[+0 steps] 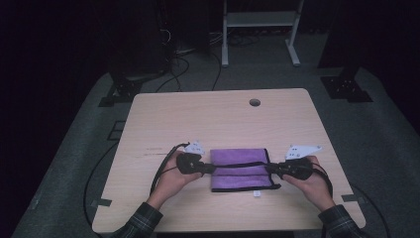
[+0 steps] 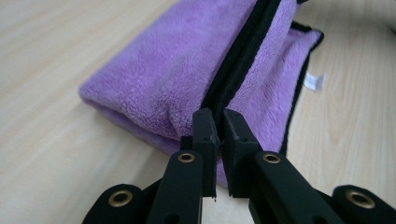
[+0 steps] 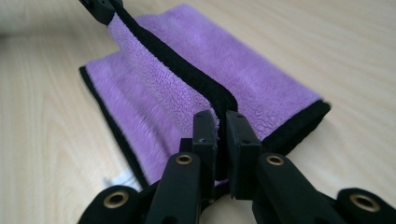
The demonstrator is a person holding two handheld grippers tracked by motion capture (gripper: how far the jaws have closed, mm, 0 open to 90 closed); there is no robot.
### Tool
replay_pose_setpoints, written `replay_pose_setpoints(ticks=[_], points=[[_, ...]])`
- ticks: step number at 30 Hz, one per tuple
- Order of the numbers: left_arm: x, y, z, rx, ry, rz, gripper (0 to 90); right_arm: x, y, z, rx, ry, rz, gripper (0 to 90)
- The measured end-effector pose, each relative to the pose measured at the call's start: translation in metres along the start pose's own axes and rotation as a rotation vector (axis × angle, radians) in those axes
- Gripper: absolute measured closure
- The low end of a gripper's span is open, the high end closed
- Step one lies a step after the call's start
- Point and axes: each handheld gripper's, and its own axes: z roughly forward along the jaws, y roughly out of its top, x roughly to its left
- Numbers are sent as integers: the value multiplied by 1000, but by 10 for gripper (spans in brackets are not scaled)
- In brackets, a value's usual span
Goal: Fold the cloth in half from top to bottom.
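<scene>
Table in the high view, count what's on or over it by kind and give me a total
Purple towel with black trim: 1
White care tag on the towel: 1
Handheld grippers, the left gripper and the right gripper, each shut on the towel's black edge: 2
Round cable hole in the table: 1
Total: 5

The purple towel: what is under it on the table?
Around the purple towel bare wooden table shows, and a small white label sticks out at its near edge. Whatever lies beneath the folded layers is covered.
</scene>
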Motion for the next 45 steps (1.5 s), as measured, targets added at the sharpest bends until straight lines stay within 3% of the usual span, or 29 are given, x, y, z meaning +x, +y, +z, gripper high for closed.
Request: replay_pose_setpoints(ticks=[9, 12, 17, 22, 27, 32, 37, 40, 45], points=[[-7, -11, 11, 66, -18, 16, 815, 12, -18, 2, 55, 35, 1, 784], [-9, -7, 1, 45, -28, 29, 775, 13, -15, -6, 26, 39, -10, 744], [-10, 5, -18, -49, -42, 36, 777, 11, -6, -19, -56, 35, -2, 772], [-4, 9, -15, -90, -13, 10, 814, 5, -5, -9, -25, 23, -2, 829], [-10, 0, 3, -49, -47, 4, 818, 11, -9, 1, 30, 55, -10, 843], [-20, -15, 18, 43, -62, 25, 812, 20, -19, 5, 97, 77, -42, 851], [-25, -20, 19, 37, -58, 27, 788, 24, -24, 7, 119, 70, -65, 850], [-28, -22, 14, 31, -54, 35, 740, 24, -24, 4, 105, 66, -70, 790], [-31, -26, 3, 6, -20, 39, 593, 17, -28, -8, 45, 2, -52, 550]])
